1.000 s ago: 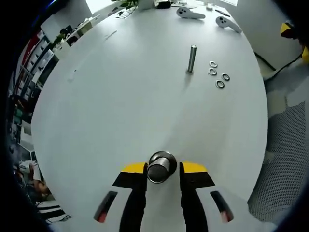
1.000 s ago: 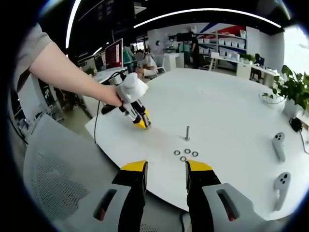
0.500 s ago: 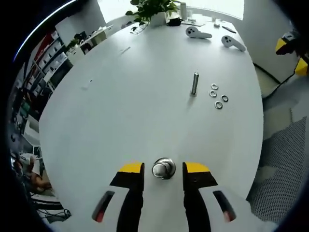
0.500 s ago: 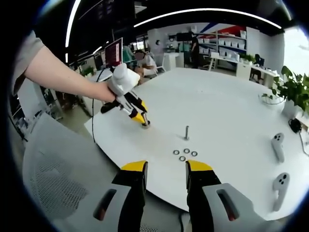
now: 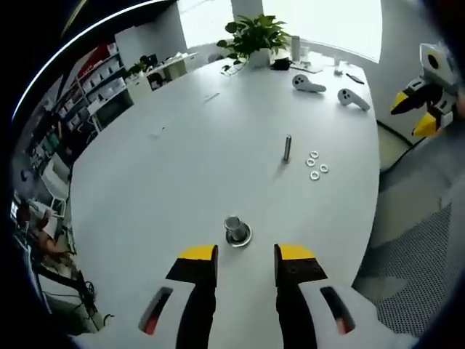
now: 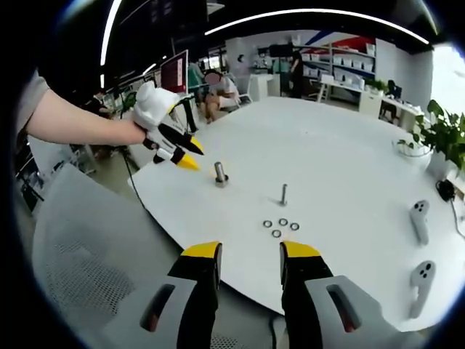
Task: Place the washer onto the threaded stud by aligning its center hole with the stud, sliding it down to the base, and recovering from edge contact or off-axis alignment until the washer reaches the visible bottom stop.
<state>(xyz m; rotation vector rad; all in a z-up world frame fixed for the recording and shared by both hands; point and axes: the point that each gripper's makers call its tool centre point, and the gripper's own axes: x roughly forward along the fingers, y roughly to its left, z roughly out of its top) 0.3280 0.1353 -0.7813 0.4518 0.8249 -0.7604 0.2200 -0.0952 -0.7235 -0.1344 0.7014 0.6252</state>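
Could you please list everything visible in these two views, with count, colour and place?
Table: one, white, round, holding everything below.
Short stud on a round base: one, silver, upright just ahead of the left gripper's jaws.
Thin stud: one, silver, upright near the table's middle.
Washers: four, silver, flat in a cluster beside the thin stud.
Handheld controllers: two, grey-white, near the table edge.
Potted plant: one, green, at the far rim.
Mesh chair: one, grey, beside the table.
Left gripper: yellow-tipped, open, empty.
Right gripper: yellow-tipped, open, empty.
Person's arm: holding the left gripper.
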